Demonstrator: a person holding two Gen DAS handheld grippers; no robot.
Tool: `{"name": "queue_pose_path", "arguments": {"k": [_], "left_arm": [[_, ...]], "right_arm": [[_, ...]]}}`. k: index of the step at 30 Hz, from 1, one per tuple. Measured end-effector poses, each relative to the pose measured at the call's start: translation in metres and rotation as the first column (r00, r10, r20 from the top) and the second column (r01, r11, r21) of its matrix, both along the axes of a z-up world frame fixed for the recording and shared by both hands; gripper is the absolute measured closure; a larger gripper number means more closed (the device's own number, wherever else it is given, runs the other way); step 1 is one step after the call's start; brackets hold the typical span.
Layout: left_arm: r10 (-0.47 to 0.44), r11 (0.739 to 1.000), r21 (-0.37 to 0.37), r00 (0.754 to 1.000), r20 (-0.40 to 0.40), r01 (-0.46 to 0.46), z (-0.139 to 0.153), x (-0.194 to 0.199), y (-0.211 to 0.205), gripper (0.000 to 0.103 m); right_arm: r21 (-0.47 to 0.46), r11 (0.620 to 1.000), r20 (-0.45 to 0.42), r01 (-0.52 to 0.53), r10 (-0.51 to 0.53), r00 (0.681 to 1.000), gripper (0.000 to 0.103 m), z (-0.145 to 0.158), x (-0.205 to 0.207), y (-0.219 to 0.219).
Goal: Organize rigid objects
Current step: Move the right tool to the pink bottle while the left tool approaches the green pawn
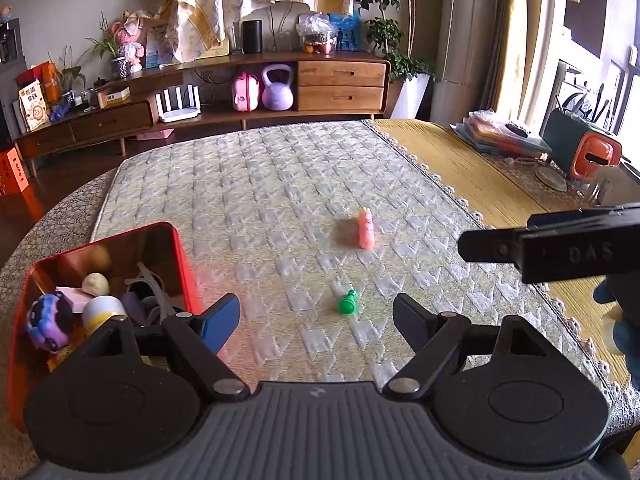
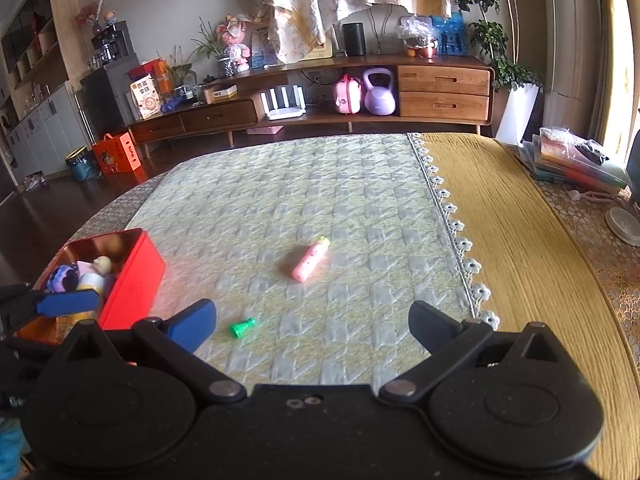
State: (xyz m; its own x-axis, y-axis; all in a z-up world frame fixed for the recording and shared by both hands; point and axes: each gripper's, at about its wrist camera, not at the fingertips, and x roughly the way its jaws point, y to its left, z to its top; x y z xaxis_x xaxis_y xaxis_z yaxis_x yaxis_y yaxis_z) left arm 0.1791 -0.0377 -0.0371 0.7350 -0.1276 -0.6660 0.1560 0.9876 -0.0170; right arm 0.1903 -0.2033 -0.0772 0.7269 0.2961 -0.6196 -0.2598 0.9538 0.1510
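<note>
A red tin box (image 1: 182,264) (image 2: 136,276) sits at the left of the quilted mat, holding several small toys, among them a purple-blue watch (image 1: 50,322). On the mat lie a pink carrot-shaped toy (image 1: 366,230) (image 2: 310,260) and, nearer to me, a small green piece (image 1: 346,303) (image 2: 242,327). My left gripper (image 1: 316,318) hovers open beside the box, nothing between its fingers; the green piece lies just ahead of it. My right gripper (image 2: 312,320) is wide open and empty over the mat, the green piece near its left finger (image 2: 194,320). One of its fingers (image 1: 492,245) enters the left wrist view from the right.
The mat (image 1: 260,184) covers a table with a yellow cloth (image 2: 516,232) on its right side. Stacked folders (image 2: 576,160), an orange-and-green box (image 1: 592,156) and a round dish (image 2: 624,222) crowd the far right. A wooden sideboard (image 2: 440,88) stands beyond the table.
</note>
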Motion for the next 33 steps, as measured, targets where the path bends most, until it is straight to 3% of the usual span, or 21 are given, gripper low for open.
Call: {"name": "queue_pose_path", "arguments": {"k": [18,33], "left_arm": [[0.082,0.996,-0.026,0.996,-0.021,-0.082,-0.044,0.032,-0.026,0.019],[0.069,0.998,0.007,0.997,-0.027,-0.068,-0.075,0.053,-0.041,0.019]], "right_arm": [[-0.047,0.998,-0.07,-0.051,0.048,0.996,0.003,-0.028,0.067,0.015],[-0.067,0.994,-0.134,-0.091,0.081,0.988,0.011,-0.055,0.118,0.044]]}}
